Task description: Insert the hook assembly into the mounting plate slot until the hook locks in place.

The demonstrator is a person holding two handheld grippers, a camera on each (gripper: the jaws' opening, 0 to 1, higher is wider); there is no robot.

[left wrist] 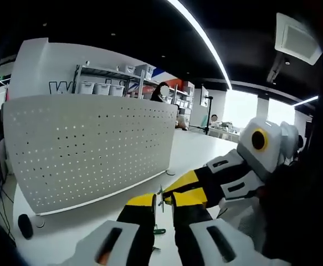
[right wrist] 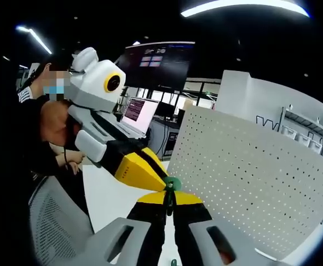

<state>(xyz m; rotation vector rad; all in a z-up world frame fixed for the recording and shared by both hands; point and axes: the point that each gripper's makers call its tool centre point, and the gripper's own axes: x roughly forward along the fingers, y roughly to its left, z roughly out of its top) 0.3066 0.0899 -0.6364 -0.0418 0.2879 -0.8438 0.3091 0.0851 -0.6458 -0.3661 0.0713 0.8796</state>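
The left tongs [left wrist: 162,203] and the right tongs [right wrist: 169,200] are brought tip to tip above the white desk [left wrist: 67,230] — both are clamped on one small green hook assembly [right wrist: 171,185]. It is held between them, in the air, just in front of the white perforated mounting plate [left wrist: 89,149], which is stood upright on the desk.

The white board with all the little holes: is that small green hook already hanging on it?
No. In the right gripper view the green hook sits pinched between gripper fingers in front of the perforated board, not attached to it.
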